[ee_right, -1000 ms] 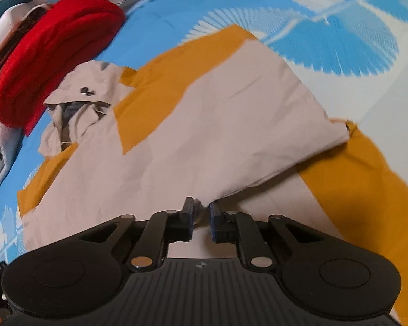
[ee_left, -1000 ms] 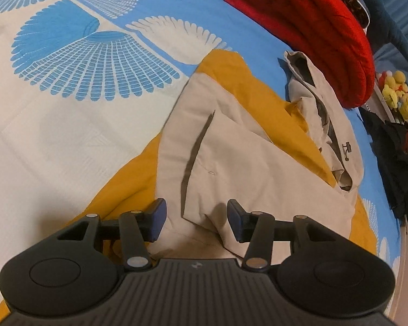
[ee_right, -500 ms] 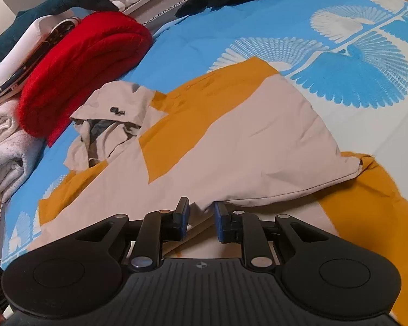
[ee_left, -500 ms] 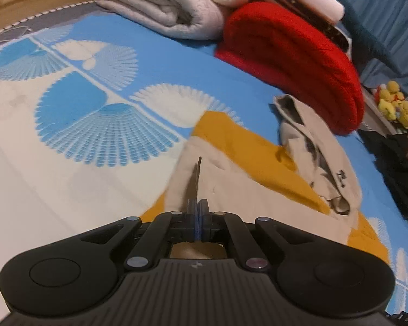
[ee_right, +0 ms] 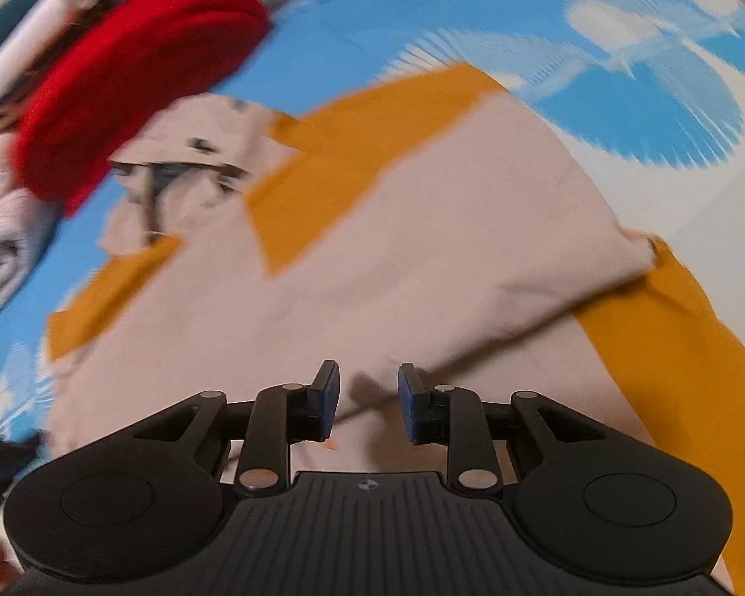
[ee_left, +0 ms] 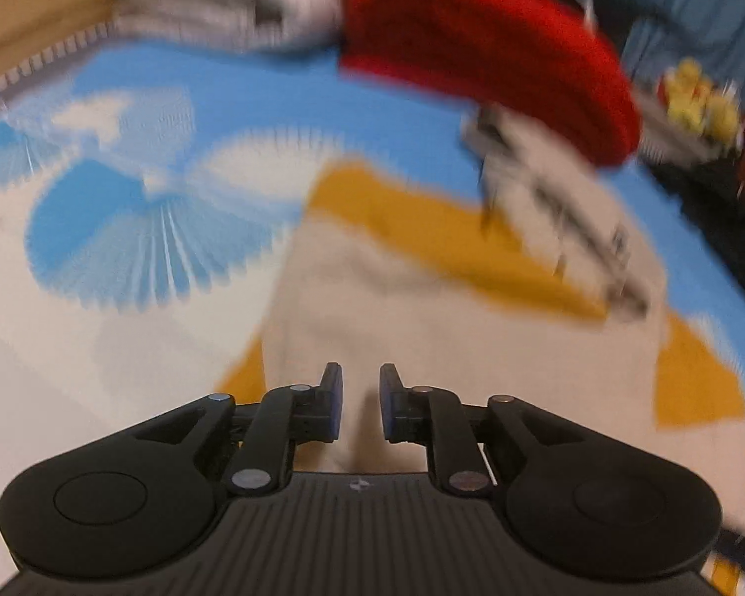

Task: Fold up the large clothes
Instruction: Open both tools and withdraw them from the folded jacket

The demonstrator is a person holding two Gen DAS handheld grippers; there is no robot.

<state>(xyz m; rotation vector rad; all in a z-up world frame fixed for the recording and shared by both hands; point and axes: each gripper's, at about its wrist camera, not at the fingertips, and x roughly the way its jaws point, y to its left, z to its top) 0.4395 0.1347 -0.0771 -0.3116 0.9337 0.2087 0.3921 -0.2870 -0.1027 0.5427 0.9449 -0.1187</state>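
Observation:
A beige and mustard-yellow hooded jacket (ee_left: 422, 308) lies partly folded on the blue and white bedspread; it also shows in the right wrist view (ee_right: 397, 258). Its hood (ee_left: 561, 208) lies at the far end near a red blanket. My left gripper (ee_left: 361, 397) is open by a small gap, just above the beige fabric at the jacket's near edge, with nothing between its pads. My right gripper (ee_right: 367, 397) is open a little wider over a beige fold edge and holds nothing. Both views are motion-blurred.
A rolled red blanket (ee_left: 491, 49) and a folded grey-white blanket (ee_left: 223, 5) lie at the far side of the bed. Dark clothes (ee_left: 720, 228) and a yellow toy (ee_left: 695, 99) sit at the right. The wooden bed frame (ee_left: 35, 10) shows at far left.
My left gripper shut on the jacket's near edge, carried it toward the hood, and has now opened and let go. My right gripper opened wider and released its fold. Both cameras are moving.

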